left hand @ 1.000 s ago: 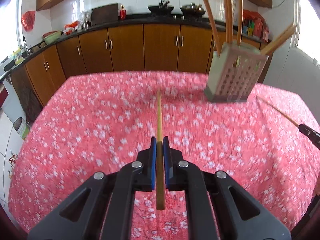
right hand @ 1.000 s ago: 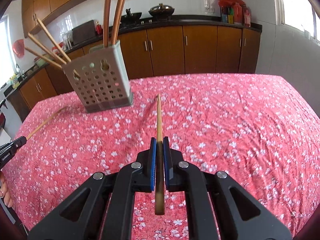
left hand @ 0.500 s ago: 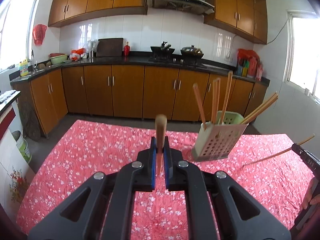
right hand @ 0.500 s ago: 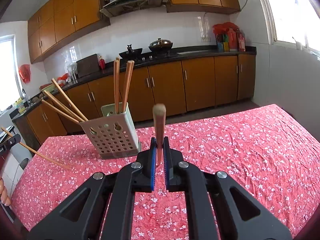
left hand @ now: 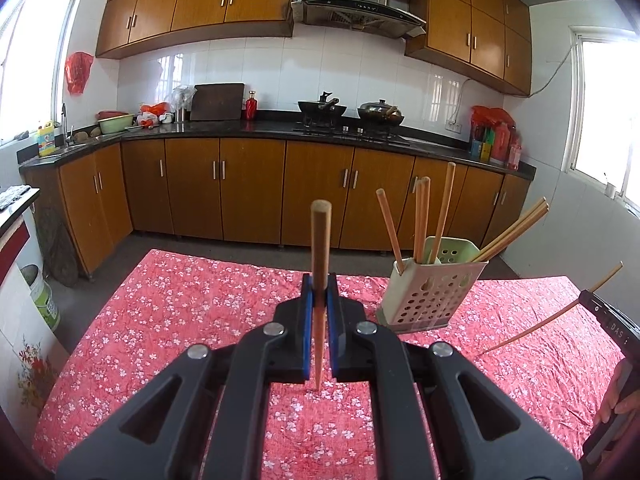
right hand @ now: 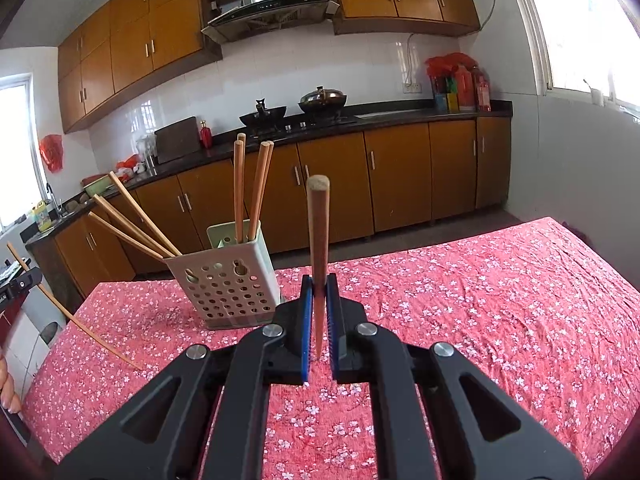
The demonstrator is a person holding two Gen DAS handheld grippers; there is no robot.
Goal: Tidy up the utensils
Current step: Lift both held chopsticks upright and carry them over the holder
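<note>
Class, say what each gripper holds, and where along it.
Left gripper and right gripper each hold one chopstick, pinched low, towards its thin end.

Left gripper (left hand: 319, 296) and right gripper (right hand: 319, 294) point slightly downward — each clamped tight on a chopstick.

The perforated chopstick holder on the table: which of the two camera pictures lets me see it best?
The right wrist view: the chopstick holder sits closer and larger, its holes and both compartments clear, though the right gripper covers its lower corner. The left wrist view shows the holder whole but smaller and off to the right.
</note>
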